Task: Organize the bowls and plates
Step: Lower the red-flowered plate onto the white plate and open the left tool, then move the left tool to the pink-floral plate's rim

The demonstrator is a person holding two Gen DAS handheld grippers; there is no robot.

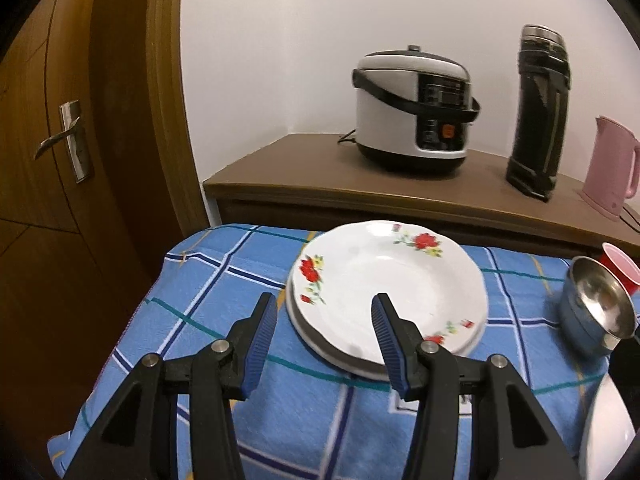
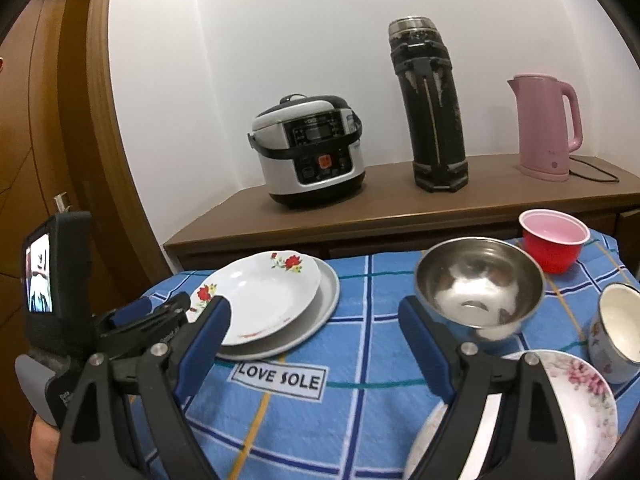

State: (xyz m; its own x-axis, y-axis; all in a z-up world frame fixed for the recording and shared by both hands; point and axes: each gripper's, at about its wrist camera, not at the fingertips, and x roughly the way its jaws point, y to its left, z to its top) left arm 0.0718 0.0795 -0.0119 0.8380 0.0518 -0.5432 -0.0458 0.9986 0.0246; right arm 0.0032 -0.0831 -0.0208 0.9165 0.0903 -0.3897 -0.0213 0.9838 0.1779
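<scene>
A white plate with red flowers (image 1: 384, 284) lies stacked on a plain grey-white plate (image 1: 344, 360) on the blue checked tablecloth; the stack also shows in the right wrist view (image 2: 260, 300). My left gripper (image 1: 324, 308) is open and empty, its fingers straddling the stack's near left rim. My right gripper (image 2: 314, 312) is open and empty over the cloth. A steel bowl (image 2: 480, 292) sits just past its right finger. A pink-flowered bowl (image 2: 580, 396) lies under that finger. A red cup (image 2: 554, 244) and a white floral mug (image 2: 618, 336) stand at right.
A brown sideboard (image 2: 400, 216) behind the table carries a rice cooker (image 2: 312, 152), a black thermos (image 2: 434, 108) and a pink kettle (image 2: 548, 128). A wooden door (image 1: 60, 140) is at left. The left gripper's body (image 2: 56, 320) sits at the table's left edge.
</scene>
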